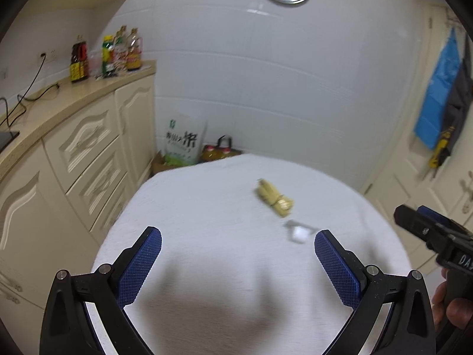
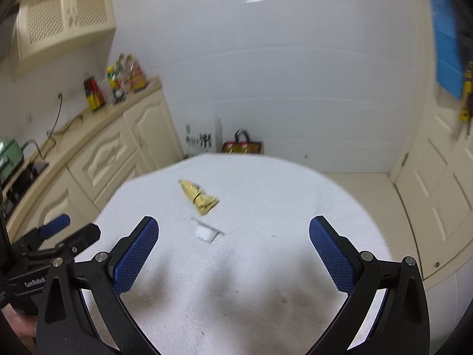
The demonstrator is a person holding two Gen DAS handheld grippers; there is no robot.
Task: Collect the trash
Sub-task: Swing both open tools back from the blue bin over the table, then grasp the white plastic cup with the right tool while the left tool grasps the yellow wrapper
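We see a table (image 1: 207, 207) draped in a white cloth filling the lower half of both views, with cream kitchen cabinets (image 1: 88, 153) to its left and a white tiled wall (image 1: 266, 88) behind. Our left tongs (image 1: 238, 247) hang over the near part of the cloth with fingers spread wide and nothing between them; our right tongs (image 2: 233, 244) do the same, wide apart and empty. On the cloth lies a crumpled yellow wrapper (image 1: 274, 196), ahead of both tongs and well apart from them: right of centre from the left wrist, left of centre from the right wrist (image 2: 198, 196). Its long axis runs diagonally, the narrow end pointing away to the far left, the wider crumpled end toward us and to the right. Just nearer than it sits a small white scrap (image 1: 298, 233), close to the left tongs' right fingertip; motion blur hides its shape.
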